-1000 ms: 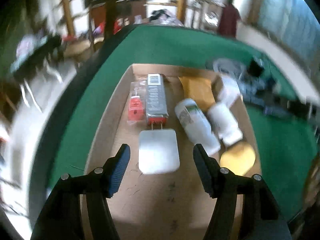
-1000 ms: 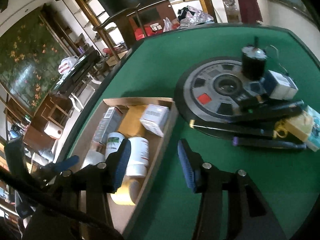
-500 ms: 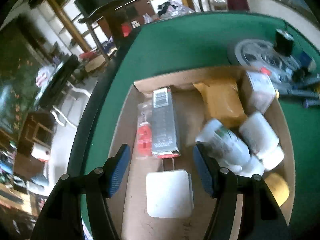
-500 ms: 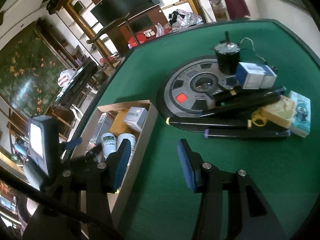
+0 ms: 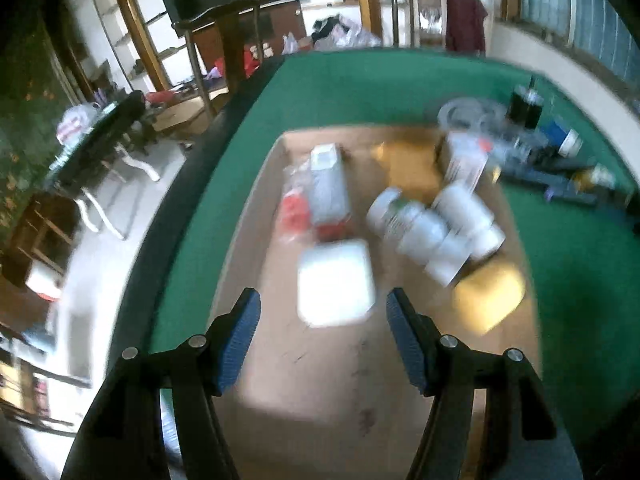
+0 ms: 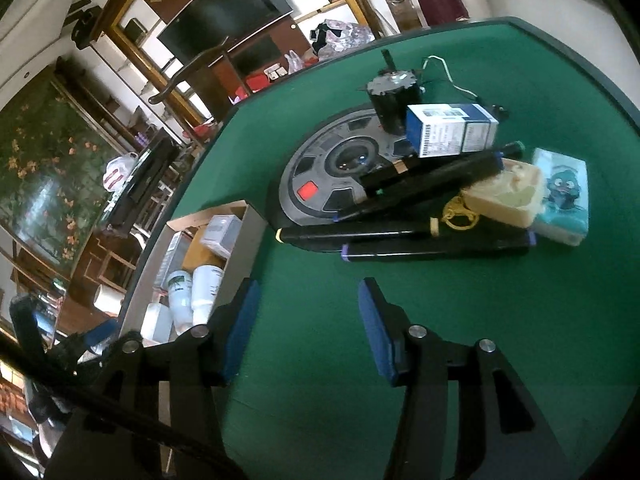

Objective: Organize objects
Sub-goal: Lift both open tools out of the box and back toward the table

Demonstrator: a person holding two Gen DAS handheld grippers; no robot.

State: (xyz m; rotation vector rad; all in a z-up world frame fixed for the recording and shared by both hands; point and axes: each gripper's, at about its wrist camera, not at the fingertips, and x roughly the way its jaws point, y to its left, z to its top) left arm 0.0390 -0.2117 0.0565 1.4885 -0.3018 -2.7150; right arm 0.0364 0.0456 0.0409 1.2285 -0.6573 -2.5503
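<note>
In the blurred left wrist view my left gripper [image 5: 323, 332] hangs open over a cardboard box [image 5: 256, 200], with nothing between its pads. Just ahead of it lies a white square charger [image 5: 334, 284]. Further in are a grey carton [image 5: 329, 188], a red packet [image 5: 296, 208] and two white bottles [image 5: 412, 226]. My right gripper [image 6: 308, 320] hovers above bare green felt; its jaws are opening and hold nothing. Beyond it lies a pile: black markers [image 6: 400, 233], a blue-and-white box [image 6: 452, 130], a cream case [image 6: 504, 196] and a teal tissue pack [image 6: 564, 196].
A grey disc [image 6: 340, 168] with a black motor [image 6: 392, 100] on it sits under the pile. The box [image 6: 236, 210] stands left of the right gripper at the table's rounded edge. A yellow pad [image 5: 488, 296] and an orange envelope [image 5: 408, 160] also lie inside it. Chairs and furniture stand beyond the table.
The right gripper has moved right, away from the box and nearer the pile, its jaws a little wider. The left view swung over the box and back; the charger lies ahead of the fingers again.
</note>
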